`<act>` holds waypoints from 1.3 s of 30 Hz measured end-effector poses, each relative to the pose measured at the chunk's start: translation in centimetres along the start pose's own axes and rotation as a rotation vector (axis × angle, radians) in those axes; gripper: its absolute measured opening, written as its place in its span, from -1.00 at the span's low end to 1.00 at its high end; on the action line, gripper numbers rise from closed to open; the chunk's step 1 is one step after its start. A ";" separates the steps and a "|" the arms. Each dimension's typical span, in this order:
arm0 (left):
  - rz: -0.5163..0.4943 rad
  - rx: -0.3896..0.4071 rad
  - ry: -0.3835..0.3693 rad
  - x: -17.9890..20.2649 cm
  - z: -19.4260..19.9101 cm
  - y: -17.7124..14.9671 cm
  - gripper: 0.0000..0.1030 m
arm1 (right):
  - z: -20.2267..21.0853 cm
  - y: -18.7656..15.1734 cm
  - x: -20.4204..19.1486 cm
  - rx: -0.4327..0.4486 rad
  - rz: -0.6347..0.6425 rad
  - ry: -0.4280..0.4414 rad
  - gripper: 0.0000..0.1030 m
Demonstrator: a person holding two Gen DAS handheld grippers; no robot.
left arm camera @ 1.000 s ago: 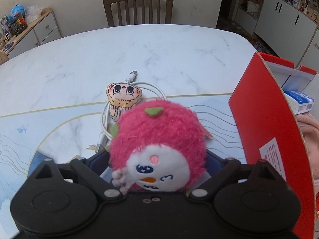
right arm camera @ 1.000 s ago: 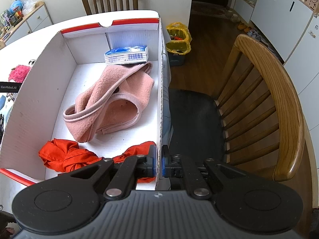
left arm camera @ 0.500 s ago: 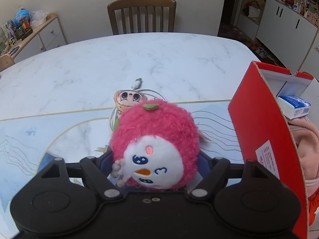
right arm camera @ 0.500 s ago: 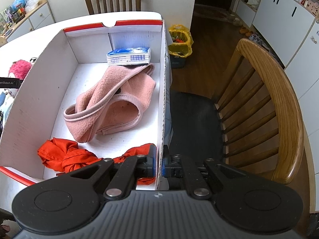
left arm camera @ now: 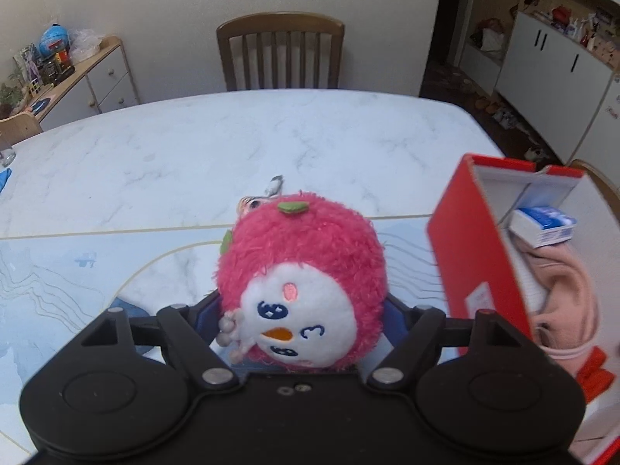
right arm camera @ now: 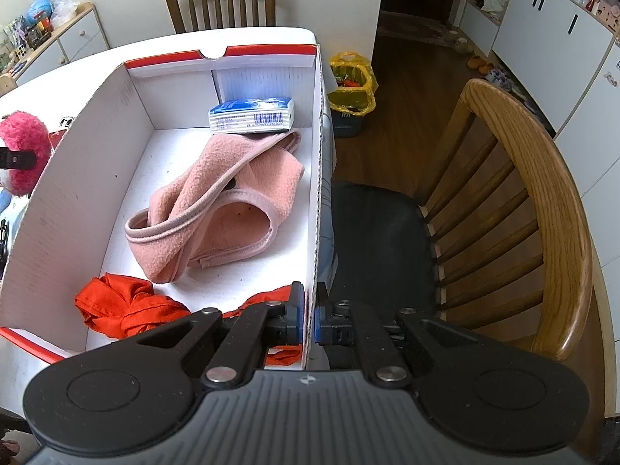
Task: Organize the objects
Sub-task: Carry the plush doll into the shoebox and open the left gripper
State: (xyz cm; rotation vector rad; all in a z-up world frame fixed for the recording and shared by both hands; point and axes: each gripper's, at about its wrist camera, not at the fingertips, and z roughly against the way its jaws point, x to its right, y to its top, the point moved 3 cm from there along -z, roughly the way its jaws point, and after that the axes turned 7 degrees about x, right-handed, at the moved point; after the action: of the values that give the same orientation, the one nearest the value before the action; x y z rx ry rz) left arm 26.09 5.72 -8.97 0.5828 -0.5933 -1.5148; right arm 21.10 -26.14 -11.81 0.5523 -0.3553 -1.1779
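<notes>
The pink plush toy (left arm camera: 302, 283) sits clamped between the fingers of the left gripper (left arm camera: 302, 321), lifted off the bench (left arm camera: 232, 147) just beside the red outer wall of the box (left arm camera: 465, 255). The bench behind it is bare out to its far edge. The right gripper (right arm camera: 309, 317) has its fingers clenched on the box's right wall at the near corner, by the bench's right edge. Inside lie a pink cloth (right arm camera: 217, 209), a red cloth (right arm camera: 124, 306) and a tissue pack (right arm camera: 252, 114).
</notes>
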 end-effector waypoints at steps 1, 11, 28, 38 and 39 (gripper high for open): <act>0.003 0.005 -0.009 0.2 0.4 0.1 0.51 | 0.0 0.0 0.0 0.000 0.000 0.000 -0.91; -0.005 0.067 -0.087 3.2 4.0 2.1 0.51 | 0.0 0.2 0.1 0.003 0.004 0.006 -0.91; -0.087 0.087 -0.181 11.3 5.2 4.5 0.51 | 0.0 0.3 0.2 0.009 -0.004 0.024 -0.91; -0.138 0.063 -0.213 17.0 3.5 3.9 0.51 | 0.0 0.4 0.6 0.009 -0.012 0.050 -0.91; -0.142 0.058 -0.207 17.5 3.1 3.9 0.51 | -0.1 0.4 0.6 0.009 -0.012 0.053 -0.91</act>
State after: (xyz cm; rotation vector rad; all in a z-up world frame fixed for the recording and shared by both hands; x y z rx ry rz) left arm 26.37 -11.77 -4.13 0.5245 -0.7699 -1.7097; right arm 21.66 -26.62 -11.66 0.5931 -0.3128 -1.1719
